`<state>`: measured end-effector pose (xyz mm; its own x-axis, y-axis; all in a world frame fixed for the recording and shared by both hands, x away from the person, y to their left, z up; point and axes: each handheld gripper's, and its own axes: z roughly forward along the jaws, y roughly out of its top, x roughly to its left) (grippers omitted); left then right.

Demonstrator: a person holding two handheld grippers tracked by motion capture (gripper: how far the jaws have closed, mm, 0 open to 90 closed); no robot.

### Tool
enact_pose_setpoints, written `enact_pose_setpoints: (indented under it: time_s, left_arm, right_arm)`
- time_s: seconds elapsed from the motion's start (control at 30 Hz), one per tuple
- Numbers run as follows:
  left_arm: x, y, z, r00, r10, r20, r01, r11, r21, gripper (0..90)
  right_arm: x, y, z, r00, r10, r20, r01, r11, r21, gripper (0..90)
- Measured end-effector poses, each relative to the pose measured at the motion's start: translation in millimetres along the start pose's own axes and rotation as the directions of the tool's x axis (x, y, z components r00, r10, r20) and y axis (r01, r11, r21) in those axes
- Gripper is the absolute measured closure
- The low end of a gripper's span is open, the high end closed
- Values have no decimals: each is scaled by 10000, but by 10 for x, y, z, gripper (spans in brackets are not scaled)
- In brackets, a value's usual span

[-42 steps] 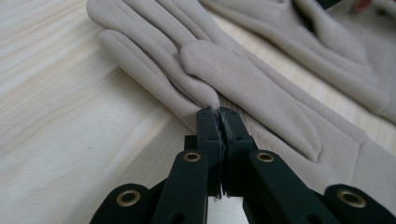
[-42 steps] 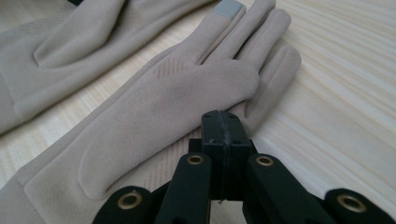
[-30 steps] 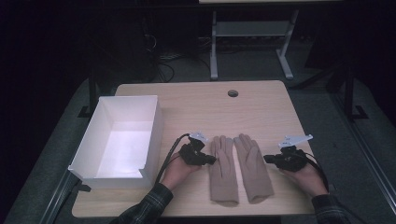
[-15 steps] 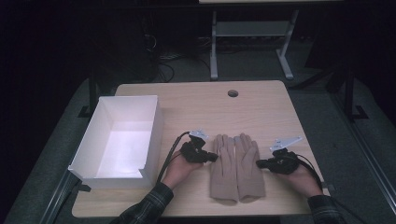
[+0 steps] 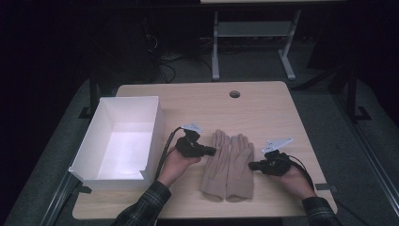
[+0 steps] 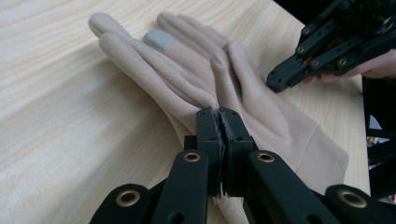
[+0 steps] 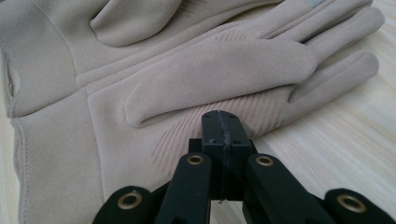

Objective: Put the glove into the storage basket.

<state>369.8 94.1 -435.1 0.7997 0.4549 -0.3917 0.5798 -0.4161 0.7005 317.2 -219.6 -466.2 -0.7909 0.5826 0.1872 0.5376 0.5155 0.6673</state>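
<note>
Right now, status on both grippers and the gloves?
Left gripper shut, at left glove's edge. Right gripper shut, at right glove's edge. Gloves side by side, touching. White box apart, nothing blocking.

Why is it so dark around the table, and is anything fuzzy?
High view: light falls on the table and box, the room behind stays black. Left gripper view: the gloves look sharp, the other gripper slightly soft. Right gripper view: evenly lit, no glare.

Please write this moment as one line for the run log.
left gripper: shut, at left glove | right gripper: shut, at right glove | gloves: flat, side by side | white box: left of them
</note>
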Motion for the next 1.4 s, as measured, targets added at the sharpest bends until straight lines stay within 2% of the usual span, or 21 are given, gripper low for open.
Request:
enact_pose_setpoints:
  time_s: [0.23,0.67,1.0,1.17,1.4]
  left_arm:
    - [5,89,24,9997,-121,233,126,9997,-209,877]
    - [-107,237,160,9981,182,591,-168,9996,-247,877]
    - [-220,271,375,9962,370,785,-382,9992,141,878]
    - [-271,272,497,9941,580,921,-623,9971,445,877]
    - [-296,242,553,9925,636,1043,-697,9960,556,864]
  right_arm:
    - [28,42,68,9999,-26,-159,25,9999,-114,900]
    - [119,127,185,9993,-104,-346,97,9997,-204,900]
    - [196,192,275,9988,-278,-398,267,9993,-261,900]
    - [235,218,319,9987,-258,-443,245,9992,-317,900]
    - [238,221,325,9985,-360,-404,347,9988,-333,900]
